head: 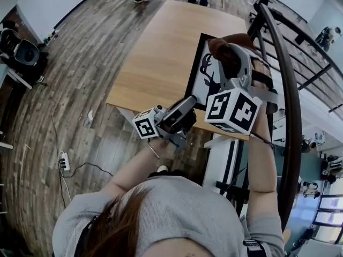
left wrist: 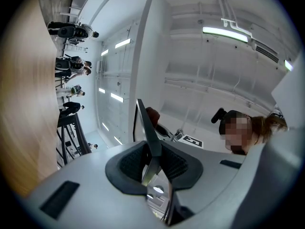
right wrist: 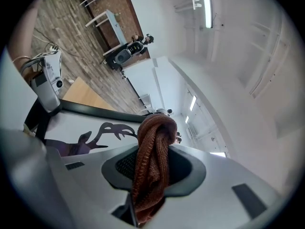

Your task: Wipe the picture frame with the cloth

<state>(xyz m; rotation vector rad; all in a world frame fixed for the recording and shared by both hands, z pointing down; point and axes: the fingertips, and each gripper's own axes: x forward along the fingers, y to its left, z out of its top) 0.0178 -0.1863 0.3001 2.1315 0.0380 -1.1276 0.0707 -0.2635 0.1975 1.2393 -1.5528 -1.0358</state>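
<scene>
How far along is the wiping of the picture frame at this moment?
Done: both grips are set. The left claw is clamped on the edge of the picture frame, and the right claw holds the cloth bunched up. In hand: the cloth is over the upper part of the deer picture; contact can't be confirmed. Left: the wiping itself. Nothing shows how much of the surface has been covered.

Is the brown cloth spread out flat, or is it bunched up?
Bunched up. The cloth is a thick folded wad pinched in the right tongs, with its loop sticking out past them, not spread.
</scene>
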